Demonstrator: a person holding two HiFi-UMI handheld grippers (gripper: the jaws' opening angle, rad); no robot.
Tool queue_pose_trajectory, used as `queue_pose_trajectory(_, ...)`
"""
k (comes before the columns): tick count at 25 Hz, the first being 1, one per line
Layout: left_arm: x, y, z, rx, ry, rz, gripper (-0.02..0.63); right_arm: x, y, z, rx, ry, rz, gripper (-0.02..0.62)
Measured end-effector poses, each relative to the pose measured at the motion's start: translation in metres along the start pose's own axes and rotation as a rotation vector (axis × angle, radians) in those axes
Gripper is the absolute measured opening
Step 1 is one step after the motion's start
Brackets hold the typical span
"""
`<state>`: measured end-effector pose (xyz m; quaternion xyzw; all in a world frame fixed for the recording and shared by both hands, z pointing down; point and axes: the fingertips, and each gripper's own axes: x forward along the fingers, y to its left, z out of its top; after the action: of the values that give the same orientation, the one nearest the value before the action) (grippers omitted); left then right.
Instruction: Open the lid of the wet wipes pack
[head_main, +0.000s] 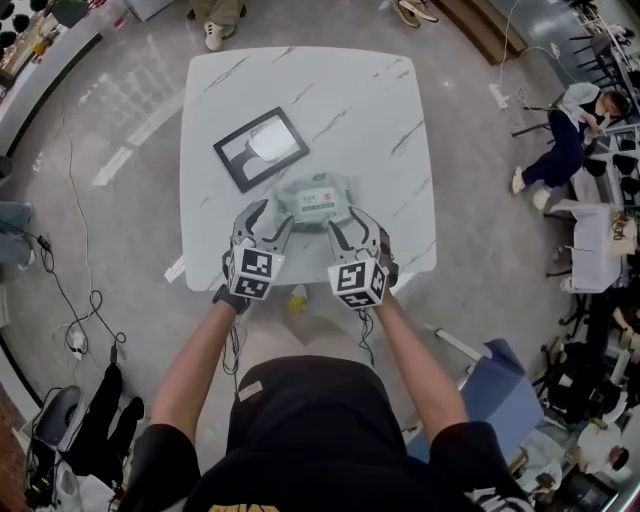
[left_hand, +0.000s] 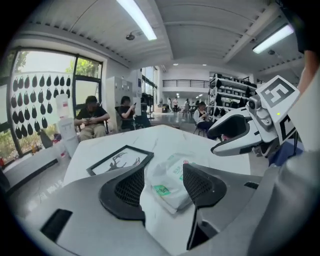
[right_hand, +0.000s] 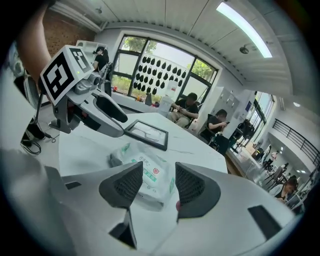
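Left gripper (head_main: 271, 222), right gripper (head_main: 352, 228) both spread, empty | I would pin wet wipes pack (head_main: 318, 200) first (it may slide)

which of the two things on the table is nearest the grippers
The soft white-and-green wet wipes pack; the black picture frame lies farther back.

The wet wipes pack (head_main: 318, 200) just in front of the left gripper (head_main: 268, 222) is soft, crinkly, shiny plastic. The table (head_main: 300, 90) under it looks like smooth, glossy white stone. Further past the gripper, the picture frame (head_main: 260, 148) is matt black. The gripper's pads (left_hand: 129, 189) are dull, bumpy black.
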<state>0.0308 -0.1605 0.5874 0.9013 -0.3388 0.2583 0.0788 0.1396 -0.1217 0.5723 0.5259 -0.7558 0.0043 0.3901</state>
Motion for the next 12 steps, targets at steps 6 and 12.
queue_pose_trajectory(6, 0.021, -0.006, -0.017, 0.031, 0.043, -0.018, 0.244, 0.024, 0.012, -0.011, -0.079, 0.045, 0.025, 0.198)
queue_pose_trajectory(12, 0.033, -0.007, -0.034, 0.021, 0.089, -0.028, 0.242, 0.041, 0.021, -0.022, -0.139, 0.087, 0.056, 0.193)
